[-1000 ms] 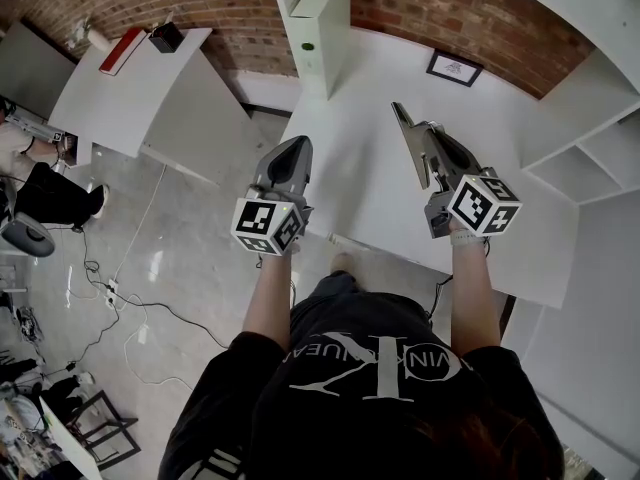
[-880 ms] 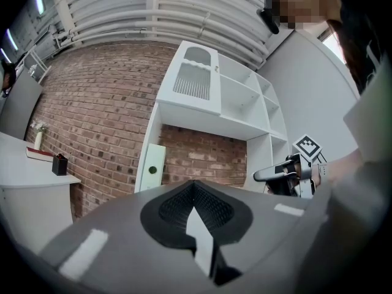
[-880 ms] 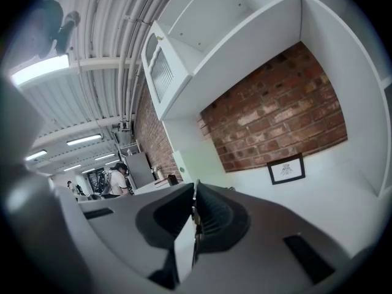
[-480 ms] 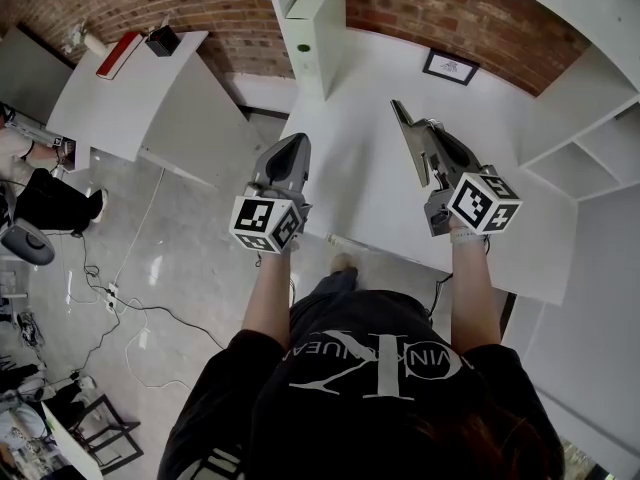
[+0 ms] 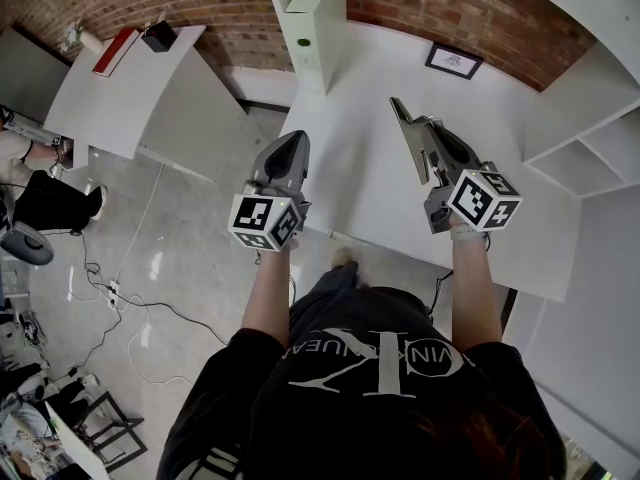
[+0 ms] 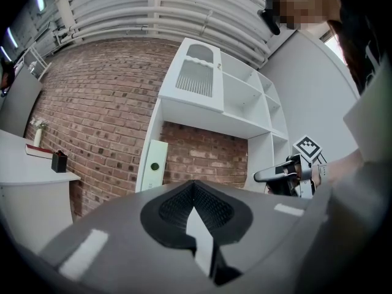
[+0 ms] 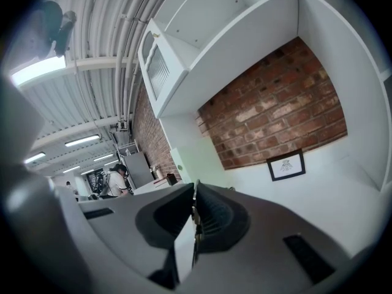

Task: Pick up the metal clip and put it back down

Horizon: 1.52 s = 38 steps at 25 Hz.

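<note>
Desk (image 5: 370, 183) white. Brick wall (image 5: 440, 8) red-brown. Left gripper (image 5: 296, 140) and right gripper (image 5: 398, 106) grey, marker cubes (image 5: 265, 223) black-and-white squares. Picture frame (image 5: 453, 61) black.

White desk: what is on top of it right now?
A framed picture stands at the back against the brick wall. The right gripper hangs above the desk and covers a strip of it.

Left claw (image 5: 295, 141), right claw (image 5: 398, 105) side by side at white desk (image 5: 350, 173).
</note>
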### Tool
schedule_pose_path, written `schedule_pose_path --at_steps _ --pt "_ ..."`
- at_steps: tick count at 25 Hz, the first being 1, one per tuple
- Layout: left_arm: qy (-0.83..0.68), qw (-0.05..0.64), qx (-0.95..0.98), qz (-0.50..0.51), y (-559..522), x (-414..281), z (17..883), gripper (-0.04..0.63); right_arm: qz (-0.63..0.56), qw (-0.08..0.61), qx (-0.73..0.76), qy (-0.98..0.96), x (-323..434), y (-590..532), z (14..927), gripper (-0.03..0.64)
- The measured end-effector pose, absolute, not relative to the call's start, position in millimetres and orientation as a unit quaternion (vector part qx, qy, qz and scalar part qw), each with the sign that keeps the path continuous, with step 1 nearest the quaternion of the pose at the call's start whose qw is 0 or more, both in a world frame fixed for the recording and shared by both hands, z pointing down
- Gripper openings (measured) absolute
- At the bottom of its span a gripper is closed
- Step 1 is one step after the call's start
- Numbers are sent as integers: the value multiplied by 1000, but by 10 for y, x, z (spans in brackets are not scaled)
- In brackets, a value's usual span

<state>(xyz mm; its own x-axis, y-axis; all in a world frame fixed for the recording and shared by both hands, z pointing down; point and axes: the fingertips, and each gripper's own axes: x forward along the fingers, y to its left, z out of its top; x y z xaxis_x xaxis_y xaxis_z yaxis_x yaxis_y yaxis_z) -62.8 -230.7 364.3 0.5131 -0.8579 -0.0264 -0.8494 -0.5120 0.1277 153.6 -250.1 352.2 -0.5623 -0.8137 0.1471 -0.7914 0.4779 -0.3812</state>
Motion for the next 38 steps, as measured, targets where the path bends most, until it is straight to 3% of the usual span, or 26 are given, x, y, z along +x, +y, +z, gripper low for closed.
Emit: schedule_pose_path --at_steps 38 --pt "-494 114 862 -17 -2477 -841 4394 9 -263 -51 -442 856 1095 -2704 4550 25"
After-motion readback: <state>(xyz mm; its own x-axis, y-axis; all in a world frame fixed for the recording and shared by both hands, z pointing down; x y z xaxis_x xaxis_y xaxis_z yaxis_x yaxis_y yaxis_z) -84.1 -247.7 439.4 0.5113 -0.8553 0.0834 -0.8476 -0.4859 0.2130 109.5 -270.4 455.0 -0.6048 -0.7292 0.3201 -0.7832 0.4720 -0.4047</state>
